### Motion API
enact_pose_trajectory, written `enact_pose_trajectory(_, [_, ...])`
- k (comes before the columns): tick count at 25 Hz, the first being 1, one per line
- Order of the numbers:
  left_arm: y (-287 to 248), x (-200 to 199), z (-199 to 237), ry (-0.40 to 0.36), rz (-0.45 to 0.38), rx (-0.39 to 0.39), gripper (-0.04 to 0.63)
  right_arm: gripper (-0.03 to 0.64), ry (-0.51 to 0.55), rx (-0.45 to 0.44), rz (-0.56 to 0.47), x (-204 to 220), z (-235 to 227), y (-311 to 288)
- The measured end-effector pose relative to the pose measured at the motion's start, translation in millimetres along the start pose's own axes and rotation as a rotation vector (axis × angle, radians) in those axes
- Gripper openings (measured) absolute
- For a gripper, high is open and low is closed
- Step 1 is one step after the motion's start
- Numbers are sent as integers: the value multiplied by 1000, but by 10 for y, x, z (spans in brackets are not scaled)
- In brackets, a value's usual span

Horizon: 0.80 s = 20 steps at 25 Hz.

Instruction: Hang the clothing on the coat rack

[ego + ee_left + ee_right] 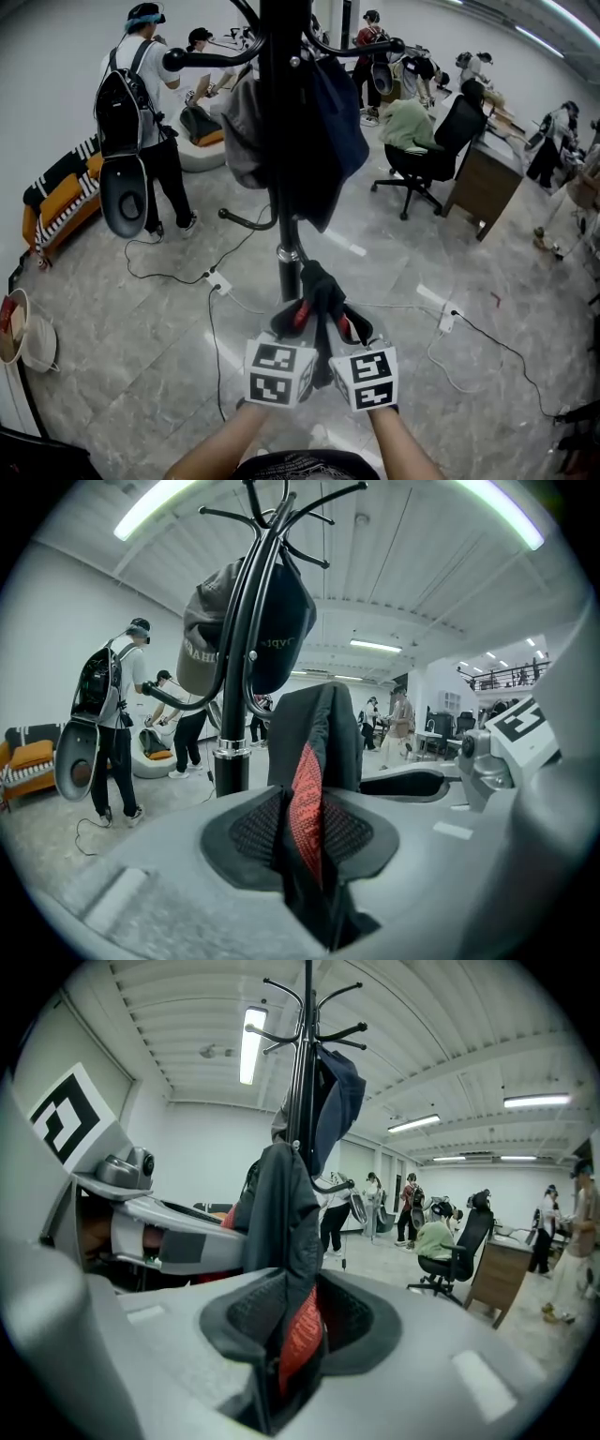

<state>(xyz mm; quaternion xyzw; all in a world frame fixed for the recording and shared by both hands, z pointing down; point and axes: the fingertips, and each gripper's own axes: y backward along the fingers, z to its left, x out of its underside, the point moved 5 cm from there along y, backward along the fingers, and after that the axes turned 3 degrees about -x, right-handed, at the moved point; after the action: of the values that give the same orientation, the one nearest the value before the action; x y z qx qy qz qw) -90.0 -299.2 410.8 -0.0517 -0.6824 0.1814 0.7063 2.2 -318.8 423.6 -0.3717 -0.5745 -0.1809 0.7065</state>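
Black cloth, a garment (322, 286), is gripped by both claws at the lower centre of the head view, just in front of the pole of the coat rack (278, 141). The left gripper (298, 321) and the right gripper (347, 328) are held side by side, their marker cubes almost touching, and the cloth is bunched up between them.

In the left gripper view the jaws are seen closed tightly on a fold of the garment, with only the thickness of the fabric between them. A red textured strip is pressed against the dark cloth in the pinch, and the fabric stands up above the jaws at the centre of the frame. In the right gripper view the same is seen: the jaws are drawn together on the cloth, a red strip is caught in the gap, and the garment rises toward the upper centre.

The garment is not yet on a hook. It is held low against the rack, well below the curved arms.

On the rack, 2 pieces hang already: a grey cap (244, 131) to the left of the pole and a navy piece (339, 122) to the right.

An office chair (431, 155) and a wooden desk (483, 183) are seen at the upper right, with several people around the room.
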Motion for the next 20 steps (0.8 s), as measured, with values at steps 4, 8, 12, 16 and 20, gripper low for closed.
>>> enact_pose_trajectory(4, [83,5,-8,-8,-2,7,80,95,-1,11,-1,-1,68,75])
enact_pose_trajectory(8, [160,25,-57,-19,-5,14,81,95,-5,31,-18,-2,91,182])
enact_pose_trajectory(12, [236,39,-101,-22,-8,25,81,95,-12,37,-23,-5,138,259])
enact_pose_trajectory(16, [304,45,-112,-19,-6,34,81,95,-14,42,-21,-9,192,314])
enact_pose_trajectory(20, [366,72,-115,-19,0,43,81,95,-14,53,-19,-12,222,344])
